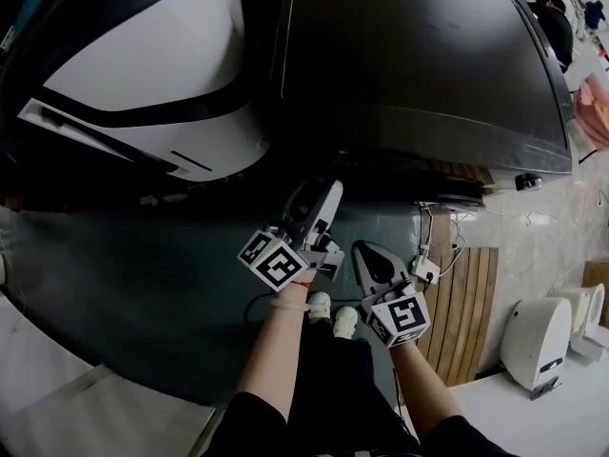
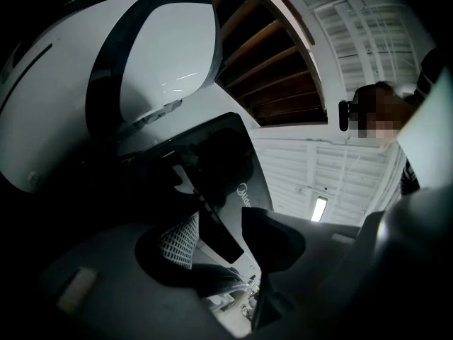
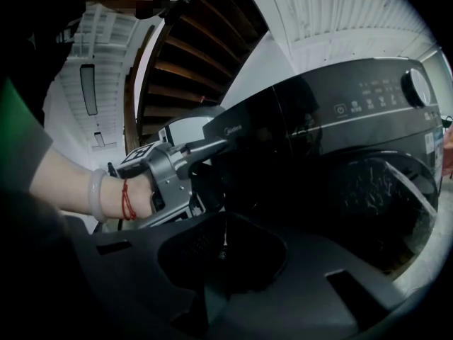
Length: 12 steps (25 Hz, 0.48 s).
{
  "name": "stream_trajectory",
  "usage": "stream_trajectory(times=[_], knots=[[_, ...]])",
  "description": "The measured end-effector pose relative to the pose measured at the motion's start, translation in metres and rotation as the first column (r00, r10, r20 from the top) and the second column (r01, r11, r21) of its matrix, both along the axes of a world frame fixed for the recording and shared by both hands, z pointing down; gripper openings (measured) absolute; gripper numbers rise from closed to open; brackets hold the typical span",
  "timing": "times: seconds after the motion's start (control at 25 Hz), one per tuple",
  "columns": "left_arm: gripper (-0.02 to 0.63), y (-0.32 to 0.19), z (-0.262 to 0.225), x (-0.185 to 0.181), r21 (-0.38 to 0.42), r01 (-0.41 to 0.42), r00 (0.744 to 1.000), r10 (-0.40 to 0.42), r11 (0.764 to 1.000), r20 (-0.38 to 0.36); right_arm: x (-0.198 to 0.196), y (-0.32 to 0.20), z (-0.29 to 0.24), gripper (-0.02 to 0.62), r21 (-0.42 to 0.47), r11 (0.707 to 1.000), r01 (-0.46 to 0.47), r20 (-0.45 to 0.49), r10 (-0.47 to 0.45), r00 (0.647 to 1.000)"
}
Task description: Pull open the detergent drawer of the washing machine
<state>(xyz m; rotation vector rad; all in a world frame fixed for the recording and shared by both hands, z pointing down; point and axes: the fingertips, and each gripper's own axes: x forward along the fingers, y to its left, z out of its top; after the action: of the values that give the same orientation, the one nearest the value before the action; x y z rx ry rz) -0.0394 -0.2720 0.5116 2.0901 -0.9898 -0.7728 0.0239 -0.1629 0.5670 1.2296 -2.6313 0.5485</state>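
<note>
Fingers (image 2: 177, 241) of the left gripper (image 2: 219, 222) stood wide apart; right gripper (image 3: 225, 238) was closed on nothing.
Dark slab between the left pads looked like the detergent drawer (image 2: 216, 236), top-left of the washing machine (image 3: 340, 154) front; contact unclear.

Indoor appliance room, washing machine (image 3: 340, 140), wooden staircase (image 3: 184, 62)

A dark grey floor (image 1: 143, 284) spreads below, with a slatted wooden board (image 1: 466, 303) lying at its edge beside paler flooring (image 1: 542, 227). Overhead, a white ribbed ceiling (image 2: 354, 41) carries a lit strip lamp (image 2: 318, 208) (bright, narrow), next to brown wooden beams (image 2: 272, 69).
</note>
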Motion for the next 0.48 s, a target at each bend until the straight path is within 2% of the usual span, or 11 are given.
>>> stream_trajectory(times=[0.24,0.48], knots=[[0.177,-0.008,-0.007,-0.002,0.030,-0.005,1.000,0.006,1.000,-0.026,-0.003,0.003,0.003,0.012,-0.020,1.000,0.015,-0.002,-0.015,1.000],[0.176,-0.011,-0.011,-0.002,0.068,-0.022,0.994,0.030,0.997,-0.106,-0.004,0.003,0.008,0.012,-0.017,0.999,0.027,-0.004,-0.028,1.000]])
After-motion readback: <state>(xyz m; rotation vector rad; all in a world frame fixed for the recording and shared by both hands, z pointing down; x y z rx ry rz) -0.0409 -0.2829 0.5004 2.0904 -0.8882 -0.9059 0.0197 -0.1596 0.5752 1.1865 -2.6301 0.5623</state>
